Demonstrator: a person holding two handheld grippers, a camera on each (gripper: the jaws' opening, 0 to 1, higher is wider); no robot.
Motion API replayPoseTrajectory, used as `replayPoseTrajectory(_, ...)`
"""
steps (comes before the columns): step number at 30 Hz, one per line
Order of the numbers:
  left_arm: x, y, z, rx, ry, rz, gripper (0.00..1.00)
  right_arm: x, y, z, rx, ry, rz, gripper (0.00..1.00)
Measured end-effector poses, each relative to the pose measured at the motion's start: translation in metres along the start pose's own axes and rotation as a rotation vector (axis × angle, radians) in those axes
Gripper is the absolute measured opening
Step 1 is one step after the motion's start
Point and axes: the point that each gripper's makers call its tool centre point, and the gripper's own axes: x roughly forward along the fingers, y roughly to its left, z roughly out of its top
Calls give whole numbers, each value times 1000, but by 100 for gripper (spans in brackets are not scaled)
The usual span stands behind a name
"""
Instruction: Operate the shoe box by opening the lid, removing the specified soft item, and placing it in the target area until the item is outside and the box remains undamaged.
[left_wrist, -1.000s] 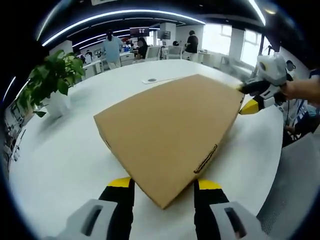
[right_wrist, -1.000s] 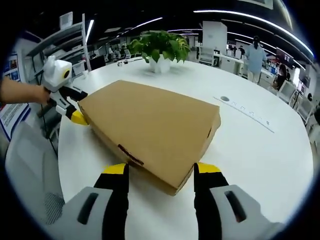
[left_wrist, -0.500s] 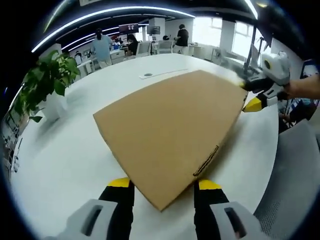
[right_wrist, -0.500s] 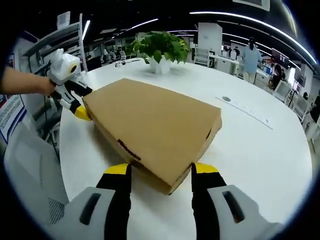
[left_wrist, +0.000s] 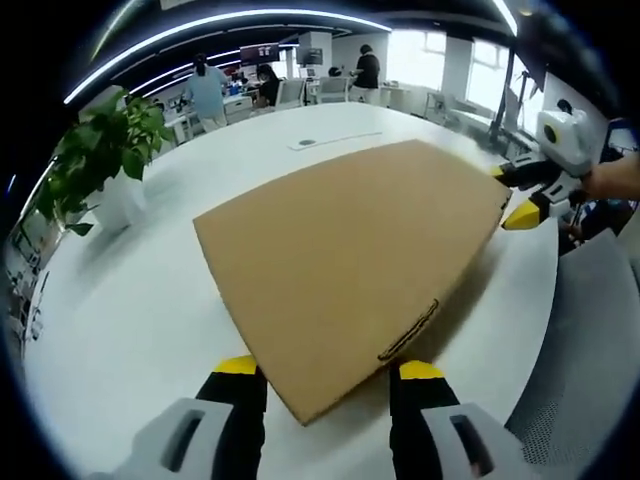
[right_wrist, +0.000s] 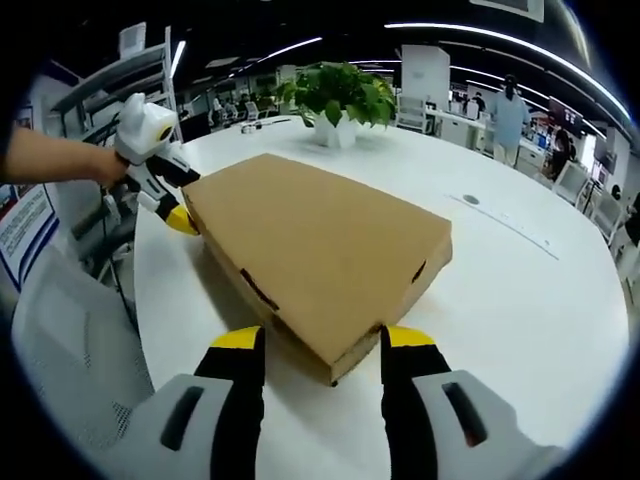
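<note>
A closed brown cardboard shoe box (left_wrist: 350, 260) lies on a round white table (left_wrist: 120, 300). In the left gripper view its near corner pokes between the jaws of my left gripper (left_wrist: 322, 368), which stand wide apart. The right gripper view has the opposite corner of the box (right_wrist: 320, 240) between the spread jaws of my right gripper (right_wrist: 312, 338). Each gripper also appears at the far corner in the other view: the right gripper (left_wrist: 520, 195) held by a hand, and the left gripper (right_wrist: 165, 200) straddling the corner. The box's contents are hidden.
A potted green plant (left_wrist: 100, 160) stands on the table beyond the box, as the plant (right_wrist: 340, 95) does in the right gripper view. A grey mesh chair (left_wrist: 590, 340) sits at the table's edge. People (left_wrist: 205, 85) stand at desks far behind.
Both cameras have shifted a little. The box corner reaches slightly further in between each pair of jaws, and the box top looks larger. The jaw gaps are unchanged.
</note>
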Motion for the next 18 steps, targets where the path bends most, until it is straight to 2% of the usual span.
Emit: replayPoseTrajectory(18,-14,12,-18,1,9,26,48,2,27,1,-7,-7,37,41)
